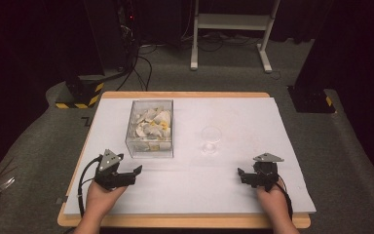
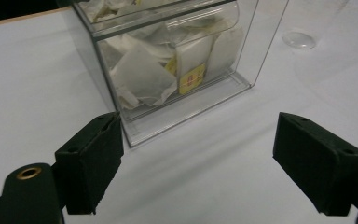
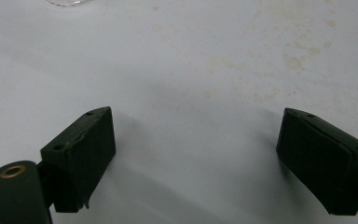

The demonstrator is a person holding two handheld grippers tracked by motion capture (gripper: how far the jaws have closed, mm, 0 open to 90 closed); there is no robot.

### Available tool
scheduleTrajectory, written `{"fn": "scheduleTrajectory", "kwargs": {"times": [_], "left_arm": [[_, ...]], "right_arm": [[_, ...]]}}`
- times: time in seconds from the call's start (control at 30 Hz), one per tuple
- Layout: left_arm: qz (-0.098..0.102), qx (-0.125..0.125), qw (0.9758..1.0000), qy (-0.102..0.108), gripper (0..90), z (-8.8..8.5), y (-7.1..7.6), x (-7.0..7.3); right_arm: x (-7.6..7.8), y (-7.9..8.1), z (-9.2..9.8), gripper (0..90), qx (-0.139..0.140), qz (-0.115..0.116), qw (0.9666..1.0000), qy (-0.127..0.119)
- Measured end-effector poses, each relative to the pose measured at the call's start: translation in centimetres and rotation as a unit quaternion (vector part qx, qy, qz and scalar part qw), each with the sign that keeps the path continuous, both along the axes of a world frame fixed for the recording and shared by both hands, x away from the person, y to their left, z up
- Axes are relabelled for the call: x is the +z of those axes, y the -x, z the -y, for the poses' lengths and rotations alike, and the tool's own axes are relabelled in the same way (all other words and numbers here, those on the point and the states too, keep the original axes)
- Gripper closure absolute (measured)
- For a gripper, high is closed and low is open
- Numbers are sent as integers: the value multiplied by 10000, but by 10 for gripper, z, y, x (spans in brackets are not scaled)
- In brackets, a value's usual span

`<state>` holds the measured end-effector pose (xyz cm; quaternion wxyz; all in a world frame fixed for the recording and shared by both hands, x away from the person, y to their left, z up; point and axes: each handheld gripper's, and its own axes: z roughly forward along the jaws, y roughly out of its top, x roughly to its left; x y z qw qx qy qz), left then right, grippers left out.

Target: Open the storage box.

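A clear plastic box (image 1: pixel 151 129) full of white tea bags, some with yellow tags, stands on the white table sheet (image 1: pixel 224 185). My left gripper (image 1: pixel 132 174) rests just in front of the box, open and holding nothing. In the left gripper view the box (image 2: pixel 168 60) is close ahead of the gripper (image 2: pixel 198 163), between and beyond the jaws. A small clear glass (image 1: pixel 211 139) stands upright to the right of the box. My right gripper (image 1: pixel 242 176) rests near the front right, open and empty. In the right gripper view the gripper (image 3: pixel 196 158) is over bare sheet.
The glass base (image 2: pixel 298 39) is at the upper right of the left gripper view. Faint stains (image 3: pixel 293 60) mark the sheet ahead of the right gripper. A wooden table edge (image 1: pixel 185 222) runs along the front. Beyond the table are a white stand (image 1: pixel 231 29) and cables on the floor.
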<state>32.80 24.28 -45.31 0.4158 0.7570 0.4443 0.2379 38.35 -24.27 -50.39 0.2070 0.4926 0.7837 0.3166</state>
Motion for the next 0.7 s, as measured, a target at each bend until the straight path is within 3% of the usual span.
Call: {"fn": "scheduleTrajectory", "kwargs": {"times": [0.43, 0.7], "left_arm": [[29, -198, 9996, 215, 175, 11, -12, 1], [74, -337, 9992, 177, 182, 16, -22, 2]], "right_arm": [[0, 0, 0, 112, -7, -19, 10000, -27], [-1, 0, 1, 112, 4, 22, 10000, -25]]}}
